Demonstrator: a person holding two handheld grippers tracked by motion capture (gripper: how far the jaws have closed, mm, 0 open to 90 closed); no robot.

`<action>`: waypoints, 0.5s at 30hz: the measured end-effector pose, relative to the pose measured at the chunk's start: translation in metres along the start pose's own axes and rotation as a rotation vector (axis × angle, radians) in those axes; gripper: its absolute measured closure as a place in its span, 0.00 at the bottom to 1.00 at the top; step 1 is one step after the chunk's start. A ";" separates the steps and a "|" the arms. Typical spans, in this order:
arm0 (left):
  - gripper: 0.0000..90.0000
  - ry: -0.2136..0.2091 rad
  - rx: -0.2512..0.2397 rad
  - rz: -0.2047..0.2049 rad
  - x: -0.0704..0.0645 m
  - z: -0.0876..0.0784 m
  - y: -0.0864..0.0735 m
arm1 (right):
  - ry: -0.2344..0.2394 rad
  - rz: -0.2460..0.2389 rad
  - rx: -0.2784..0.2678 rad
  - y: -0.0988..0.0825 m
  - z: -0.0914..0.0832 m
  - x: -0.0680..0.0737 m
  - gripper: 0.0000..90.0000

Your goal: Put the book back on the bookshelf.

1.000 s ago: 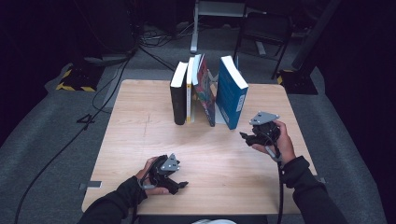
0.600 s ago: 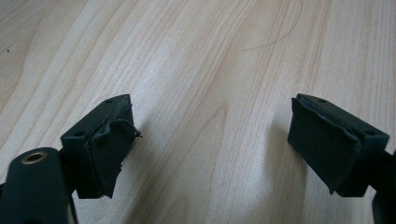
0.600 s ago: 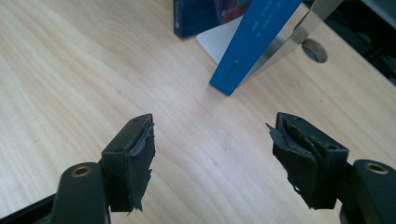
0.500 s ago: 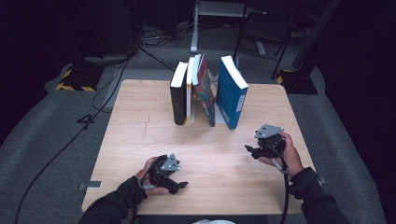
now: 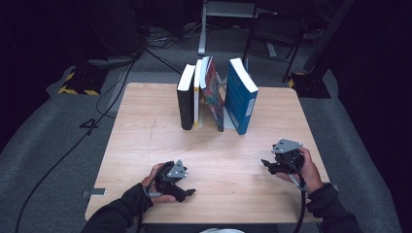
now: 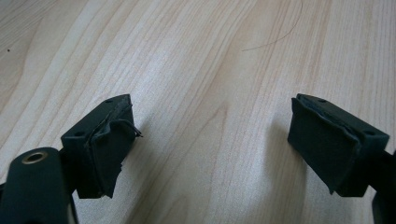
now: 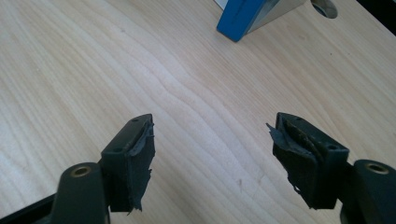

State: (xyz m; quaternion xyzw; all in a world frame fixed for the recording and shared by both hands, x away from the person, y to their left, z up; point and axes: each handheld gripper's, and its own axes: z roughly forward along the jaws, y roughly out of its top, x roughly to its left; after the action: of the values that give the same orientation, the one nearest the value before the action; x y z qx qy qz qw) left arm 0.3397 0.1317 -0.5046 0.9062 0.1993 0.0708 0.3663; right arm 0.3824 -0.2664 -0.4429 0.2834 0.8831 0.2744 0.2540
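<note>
The right hand-held gripper is held low over the near right part of the surface, its jaws spread with nothing between them. The left hand-held gripper is kept at the near left edge, jaws likewise spread over bare wood. Nearest the right one, well apart, the blue book is stood upright at the far middle, just beside three other books.

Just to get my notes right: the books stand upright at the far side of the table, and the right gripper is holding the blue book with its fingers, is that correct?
Not quite. The books do stand at the far side of the table, but the right gripper holds nothing: in the right gripper view it is open over bare wood, well short of the blue book.
</note>
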 end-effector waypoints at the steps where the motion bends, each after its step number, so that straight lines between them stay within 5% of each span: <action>1: 0.17 0.000 0.000 -0.002 0.000 0.000 0.000 | 0.000 -0.002 0.000 -0.002 -0.001 0.001 0.33; 15: 0.17 -0.002 0.000 0.001 0.000 0.000 0.000 | -0.019 -0.021 -0.016 -0.032 -0.013 0.007 0.32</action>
State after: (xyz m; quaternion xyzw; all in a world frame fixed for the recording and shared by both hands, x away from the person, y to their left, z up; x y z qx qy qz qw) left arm 0.3399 0.1316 -0.5047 0.9063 0.1985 0.0702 0.3663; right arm 0.3583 -0.2888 -0.4561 0.2749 0.8813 0.2760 0.2676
